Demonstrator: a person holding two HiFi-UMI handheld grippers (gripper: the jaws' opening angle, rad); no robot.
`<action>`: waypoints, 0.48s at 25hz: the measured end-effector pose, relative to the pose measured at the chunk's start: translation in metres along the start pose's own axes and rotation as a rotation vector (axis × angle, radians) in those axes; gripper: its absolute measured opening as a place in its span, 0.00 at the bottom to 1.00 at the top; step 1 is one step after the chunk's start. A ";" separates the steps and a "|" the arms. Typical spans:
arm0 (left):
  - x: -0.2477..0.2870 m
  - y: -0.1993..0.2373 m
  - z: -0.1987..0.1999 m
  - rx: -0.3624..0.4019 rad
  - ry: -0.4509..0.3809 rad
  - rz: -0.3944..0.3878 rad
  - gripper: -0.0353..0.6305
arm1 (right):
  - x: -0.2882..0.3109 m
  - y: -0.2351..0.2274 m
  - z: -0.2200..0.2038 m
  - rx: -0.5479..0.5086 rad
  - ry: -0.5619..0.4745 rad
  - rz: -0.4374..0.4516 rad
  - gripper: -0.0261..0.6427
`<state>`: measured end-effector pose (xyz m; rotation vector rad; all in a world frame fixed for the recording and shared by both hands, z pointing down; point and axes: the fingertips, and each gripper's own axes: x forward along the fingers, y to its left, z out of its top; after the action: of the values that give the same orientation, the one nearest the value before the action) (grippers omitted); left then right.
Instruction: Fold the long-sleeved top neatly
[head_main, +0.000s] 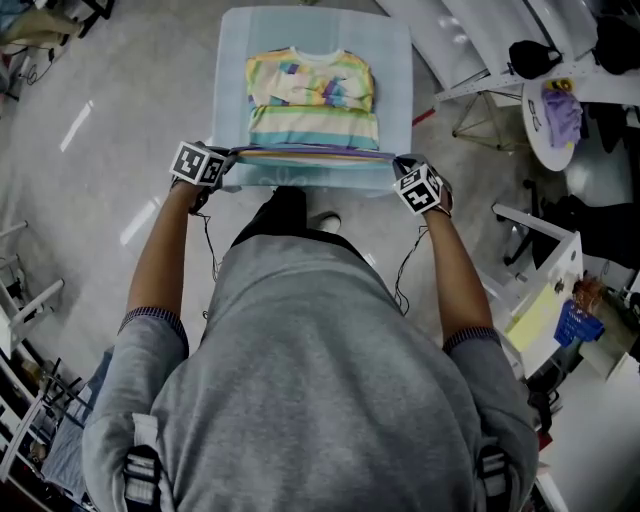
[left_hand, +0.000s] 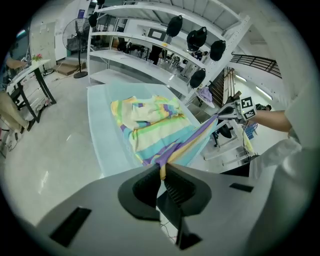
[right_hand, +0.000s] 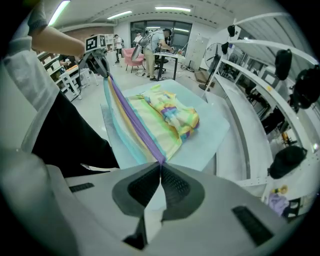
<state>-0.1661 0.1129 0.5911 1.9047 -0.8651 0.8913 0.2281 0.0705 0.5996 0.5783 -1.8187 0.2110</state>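
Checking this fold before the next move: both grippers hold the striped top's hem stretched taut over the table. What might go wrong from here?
1. The left gripper and right gripper each pinch only the very edge of the hem; the taut stretch may pull it free.
2. If one corner travels ahead, the top would likely fold skewed.
3. Its bunched upper part may shift on the blue table cover as the hem passes over.

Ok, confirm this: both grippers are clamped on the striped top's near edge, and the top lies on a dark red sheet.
Wrong in one respect: the sheet is pale blue, not dark red, as the head view shows. The left gripper and right gripper are indeed both clamped on the striped top at its near edge.
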 end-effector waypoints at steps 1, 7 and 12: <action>0.000 0.004 0.006 0.005 0.002 -0.004 0.10 | 0.002 -0.006 0.005 -0.003 0.000 -0.002 0.06; 0.009 0.029 0.044 0.021 0.030 -0.022 0.10 | 0.019 -0.047 0.032 -0.002 0.005 -0.005 0.06; 0.022 0.051 0.077 0.007 0.061 -0.053 0.10 | 0.038 -0.079 0.049 0.003 0.035 0.035 0.06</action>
<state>-0.1775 0.0193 0.5995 1.8881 -0.7721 0.9164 0.2162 -0.0289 0.6082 0.5423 -1.7957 0.2456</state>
